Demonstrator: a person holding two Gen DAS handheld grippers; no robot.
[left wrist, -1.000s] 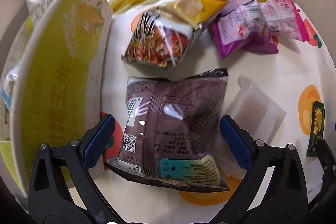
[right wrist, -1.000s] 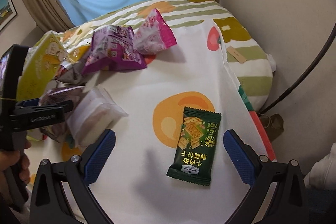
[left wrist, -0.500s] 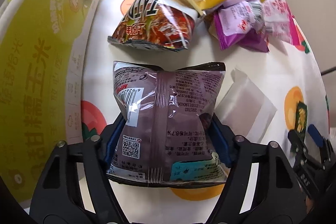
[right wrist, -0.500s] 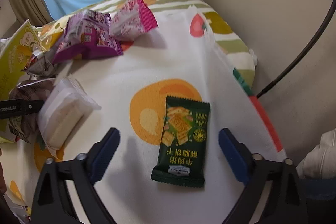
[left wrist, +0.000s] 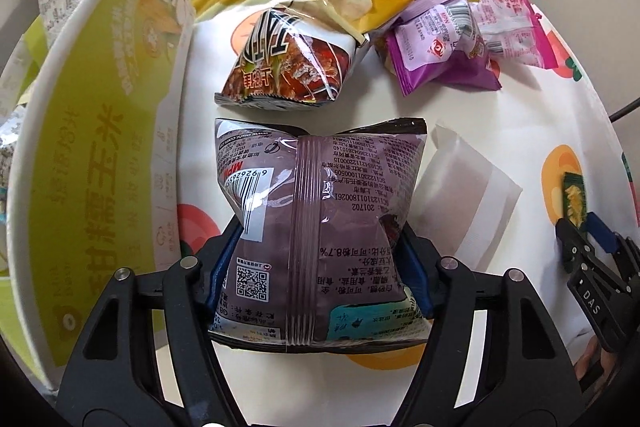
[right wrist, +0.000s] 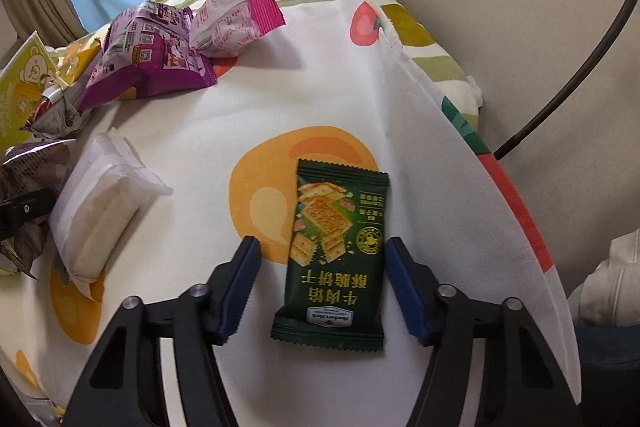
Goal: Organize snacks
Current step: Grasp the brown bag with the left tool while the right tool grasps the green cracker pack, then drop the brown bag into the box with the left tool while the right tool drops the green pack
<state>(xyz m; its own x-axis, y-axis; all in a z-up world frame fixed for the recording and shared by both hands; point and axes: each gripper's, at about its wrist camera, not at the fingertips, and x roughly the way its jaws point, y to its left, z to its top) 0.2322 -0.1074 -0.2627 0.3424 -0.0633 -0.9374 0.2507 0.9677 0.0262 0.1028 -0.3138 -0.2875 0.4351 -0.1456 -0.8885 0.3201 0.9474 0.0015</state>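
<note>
Left wrist view: left gripper pinches the brown bag — lift next; right gripper, spread, straddles the green packet — close next.

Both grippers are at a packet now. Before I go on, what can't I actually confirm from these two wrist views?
- Left wrist: the left gripper pads sit behind the brown snack bag; contact points hidden.
- Left wrist: inside of the yellow-green box hidden by its own wall and the frame edge.
- Right wrist: right gripper straddles the green cracker packet; whether the right pad touches it is unclear.
- White wrapped snack: no readable label.
</note>
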